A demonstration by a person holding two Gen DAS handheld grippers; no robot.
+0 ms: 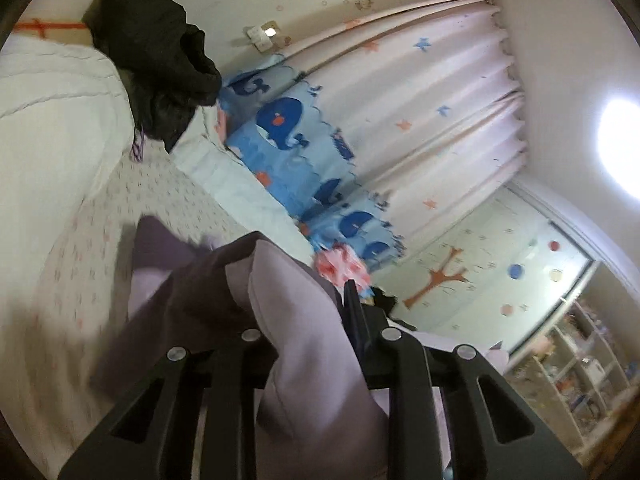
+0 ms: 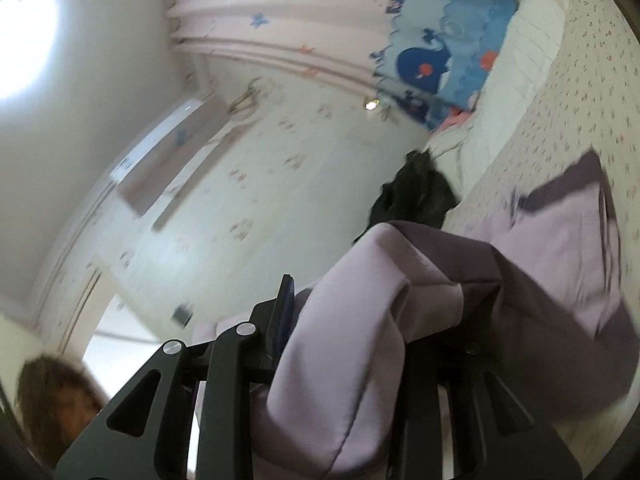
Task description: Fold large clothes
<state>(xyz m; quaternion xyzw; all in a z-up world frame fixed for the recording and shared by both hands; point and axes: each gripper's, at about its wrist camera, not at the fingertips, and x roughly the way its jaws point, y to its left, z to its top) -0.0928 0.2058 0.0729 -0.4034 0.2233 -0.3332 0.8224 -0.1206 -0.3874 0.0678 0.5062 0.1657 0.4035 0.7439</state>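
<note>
A large lilac garment [image 1: 304, 320] with darker purple panels is bunched up between the fingers of my left gripper [image 1: 308, 308], which is shut on it. Only the right fingertip [image 1: 353, 300] shows; cloth covers the other. The rest of the garment trails down onto the flowered bed sheet [image 1: 80, 240]. In the right wrist view the same lilac garment [image 2: 360, 312] drapes over my right gripper [image 2: 352, 308], which is shut on a thick fold. Its left finger [image 2: 285, 300] is visible and the right one is hidden under cloth. A loose part of the garment [image 2: 560, 240] lies on the sheet [image 2: 580, 100].
A heap of black clothes [image 1: 160, 60] sits on a white quilt [image 1: 52, 112] at the bed's far side, also seen as black clothes [image 2: 420, 192]. A whale-print curtain [image 1: 300, 128] hangs behind the bed. Shelves [image 1: 580, 368] stand at the right. A person's hair [image 2: 52, 400] shows low left.
</note>
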